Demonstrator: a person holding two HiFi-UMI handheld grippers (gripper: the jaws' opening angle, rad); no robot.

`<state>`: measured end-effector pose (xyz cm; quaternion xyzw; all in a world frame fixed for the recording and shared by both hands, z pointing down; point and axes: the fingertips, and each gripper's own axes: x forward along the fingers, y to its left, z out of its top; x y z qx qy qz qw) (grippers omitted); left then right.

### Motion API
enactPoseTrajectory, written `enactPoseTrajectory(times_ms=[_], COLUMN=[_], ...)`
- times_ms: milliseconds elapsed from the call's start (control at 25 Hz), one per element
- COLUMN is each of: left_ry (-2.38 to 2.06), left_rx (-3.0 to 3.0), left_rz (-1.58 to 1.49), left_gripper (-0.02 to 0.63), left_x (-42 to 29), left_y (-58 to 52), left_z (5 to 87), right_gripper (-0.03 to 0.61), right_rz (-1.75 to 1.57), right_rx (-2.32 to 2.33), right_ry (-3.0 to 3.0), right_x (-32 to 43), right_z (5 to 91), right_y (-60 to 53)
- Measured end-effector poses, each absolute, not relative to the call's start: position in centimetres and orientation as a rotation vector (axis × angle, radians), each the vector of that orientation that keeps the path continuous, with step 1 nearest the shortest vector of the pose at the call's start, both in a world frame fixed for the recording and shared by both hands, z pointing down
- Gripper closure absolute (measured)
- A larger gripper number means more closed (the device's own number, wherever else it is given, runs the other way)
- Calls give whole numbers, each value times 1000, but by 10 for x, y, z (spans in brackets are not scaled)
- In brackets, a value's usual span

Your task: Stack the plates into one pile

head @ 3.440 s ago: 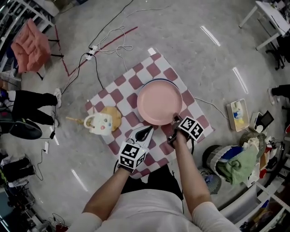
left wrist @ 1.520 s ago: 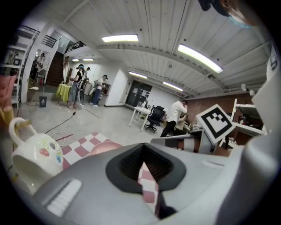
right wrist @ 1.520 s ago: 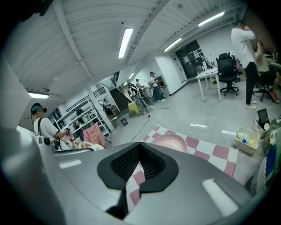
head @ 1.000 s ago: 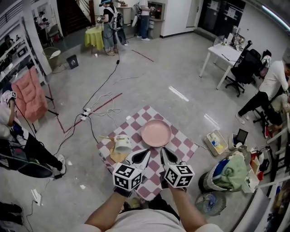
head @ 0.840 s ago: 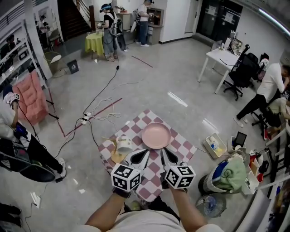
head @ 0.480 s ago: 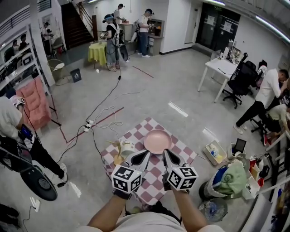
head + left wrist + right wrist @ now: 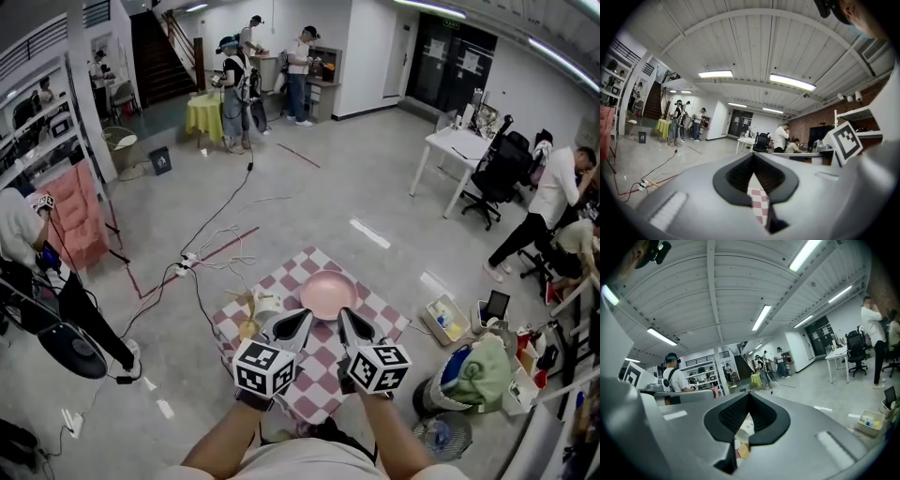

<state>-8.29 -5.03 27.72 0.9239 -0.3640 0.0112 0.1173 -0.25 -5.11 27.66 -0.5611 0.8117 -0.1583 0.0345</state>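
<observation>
A pink plate (image 7: 327, 294) lies on a red-and-white checked cloth (image 7: 375, 319) spread on the floor; anything under it is hidden. Both grippers are held side by side, above and nearer to me than the plate, touching nothing. My left gripper (image 7: 305, 317) is shut and empty, and so is my right gripper (image 7: 343, 313). In the left gripper view the jaws of the left gripper (image 7: 752, 155) meet at the tip, with the checked cloth (image 7: 758, 207) showing in the gap below. In the right gripper view the right gripper (image 7: 749, 393) is likewise shut, with a spotted mug (image 7: 744, 426) seen through the gap.
A white mug (image 7: 267, 305) stands on a wooden board (image 7: 247, 328) at the cloth's left. Cables (image 7: 202, 258) run across the floor. A basket with green cloth (image 7: 480, 364) sits right. A white table (image 7: 459, 141) and several people stand farther off.
3.4 s ago my right gripper was at the pink plate's near rim in a close downward view. Both grippers have since come back and up, side by side, and the view has lifted.
</observation>
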Motion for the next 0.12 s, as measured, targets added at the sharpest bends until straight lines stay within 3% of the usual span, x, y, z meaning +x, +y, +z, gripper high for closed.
enactPoseTrajectory(times_ms=[120], left_ry=[-1070], left_rx=[2705], left_rz=[28], left_gripper=[607], left_x=[-86], left_y=[-52], left_z=[273], right_gripper=[569], right_rz=[-484], right_rx=[-1726], right_ry=[2497], right_x=[-5], right_z=[274], right_y=[-51])
